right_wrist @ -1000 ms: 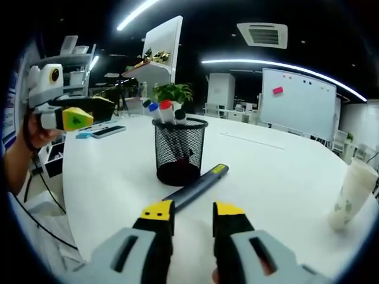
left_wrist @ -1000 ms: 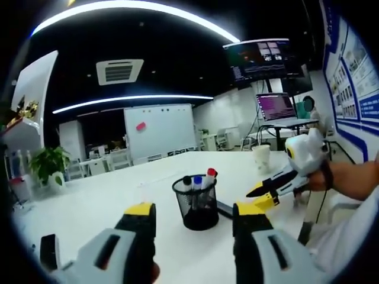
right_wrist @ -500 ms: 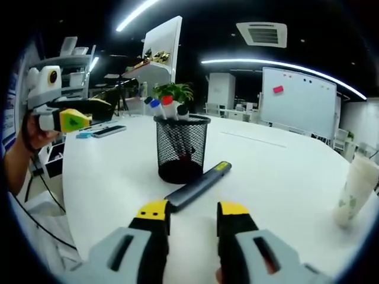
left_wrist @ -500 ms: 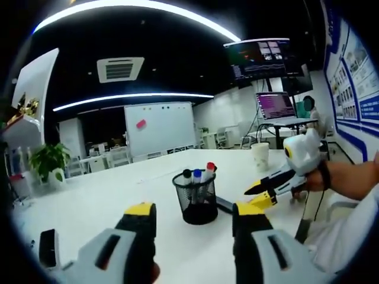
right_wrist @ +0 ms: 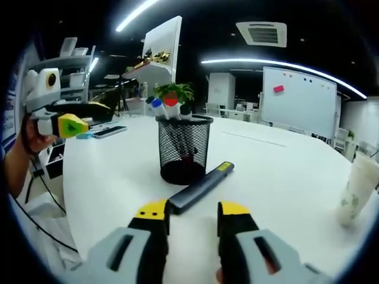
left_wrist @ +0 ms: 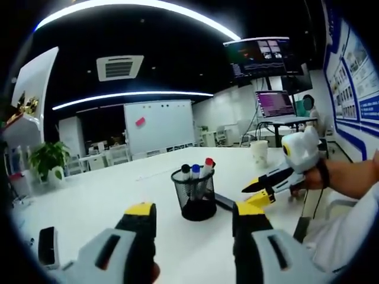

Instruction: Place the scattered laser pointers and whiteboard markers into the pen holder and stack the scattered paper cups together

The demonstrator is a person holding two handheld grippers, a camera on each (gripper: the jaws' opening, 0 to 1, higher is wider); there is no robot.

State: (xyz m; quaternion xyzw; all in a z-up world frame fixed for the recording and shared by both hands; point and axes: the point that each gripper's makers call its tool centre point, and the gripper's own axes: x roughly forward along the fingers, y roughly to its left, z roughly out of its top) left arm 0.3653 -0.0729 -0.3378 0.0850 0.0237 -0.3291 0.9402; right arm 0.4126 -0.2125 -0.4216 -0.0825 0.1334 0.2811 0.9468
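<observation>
Right hand-held gripper (right_wrist: 192,211): jaws apart, empty, near end of the laser pointer (right_wrist: 201,186) just ahead of the tips. Pointer lies flat on the white tabletop (right_wrist: 284,177), just beside the mesh pen holder (right_wrist: 183,148) holding markers (right_wrist: 170,100). Left hand-held gripper (left_wrist: 192,210): open, empty. Paper cup (right_wrist: 355,189) well apart at right, possibly a stack.

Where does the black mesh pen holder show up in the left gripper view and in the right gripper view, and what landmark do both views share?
Left gripper view: the pen holder stands just below centre on the white table, above the gap between that gripper's jaws.
Right gripper view: the pen holder stands just left of centre, with the laser pointer lying in front of it.
Shared landmark: the whiteboard with a pink patch on it.
</observation>
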